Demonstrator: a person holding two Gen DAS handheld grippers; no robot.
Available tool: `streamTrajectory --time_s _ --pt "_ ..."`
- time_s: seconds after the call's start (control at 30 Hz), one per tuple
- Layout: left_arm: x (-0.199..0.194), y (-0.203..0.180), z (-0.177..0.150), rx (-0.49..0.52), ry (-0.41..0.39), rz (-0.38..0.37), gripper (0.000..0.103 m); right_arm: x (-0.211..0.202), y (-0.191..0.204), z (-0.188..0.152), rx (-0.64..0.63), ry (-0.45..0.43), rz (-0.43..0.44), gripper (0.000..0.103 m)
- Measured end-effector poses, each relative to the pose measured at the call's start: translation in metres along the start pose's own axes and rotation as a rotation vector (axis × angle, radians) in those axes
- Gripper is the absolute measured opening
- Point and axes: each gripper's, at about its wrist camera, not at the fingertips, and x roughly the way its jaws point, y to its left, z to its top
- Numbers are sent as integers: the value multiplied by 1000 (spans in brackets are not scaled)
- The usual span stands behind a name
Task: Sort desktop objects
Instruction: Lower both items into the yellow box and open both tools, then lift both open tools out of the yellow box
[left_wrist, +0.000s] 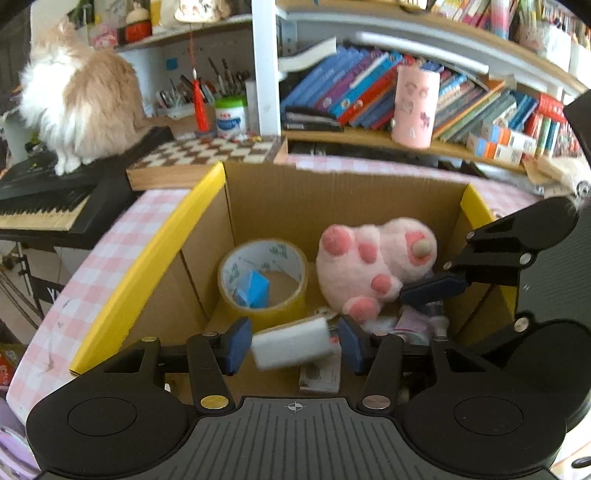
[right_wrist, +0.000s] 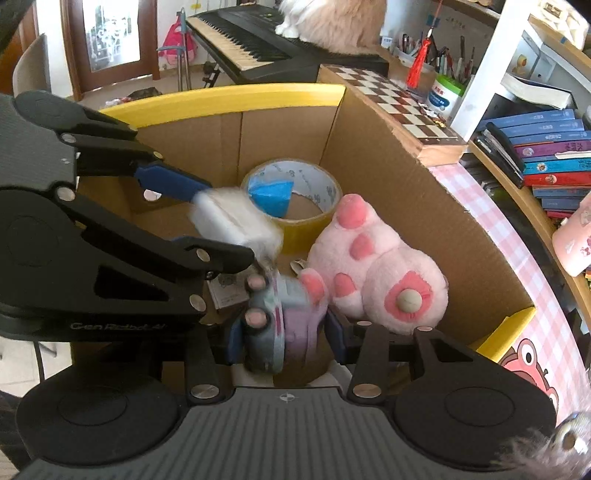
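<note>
White block (left_wrist: 291, 347): between left claw (left_wrist: 293, 345) pads, over cardboard box (left_wrist: 332, 192), long axis pad to pad, blurred, grip uncertain. Right claw (right_wrist: 284, 339): straddles purple-grey toy (right_wrist: 280, 328); clamped or loose, cannot tell.

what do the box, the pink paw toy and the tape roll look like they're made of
Box: plain brown corrugated cardboard, matte, with fluted ridges on its walls and yellow top edges.
Pink paw toy: soft plush fabric, fuzzy nap.
Tape roll: probably glossy plastic packing tape on a printed core; the yellowish outer band shines.
</note>
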Motion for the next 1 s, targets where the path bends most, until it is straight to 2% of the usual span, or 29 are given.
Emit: streamTrajectory --time_s 0.03,0.1,0.23,0.47,0.6,0.73,1.0 --pt "-3 0 1 0 -11 0 53 -2 0 0 5 -9 -14 53" --pt "-9 1 2 2 -35 0 58 -4 0 -1 16 -15 -30 54" --pt "-24 2 3 8 -79 -4 59 -14 2 -4 27 -52 -68 55" --pt "-49 2 -1 12 -126 -32 61 -40 0 -12 128 -119 -137 55" --pt "-64 -1 -3 19 -156 -60 67 -58 3 -22 185 -171 -182 55" --pt "-74 -4 -8 37 -173 -92 68 -77 12 -29 223 -216 -232 55" --pt "-95 -6 -27 61 -186 -143 69 -100 27 -52 350 -224 -323 56"
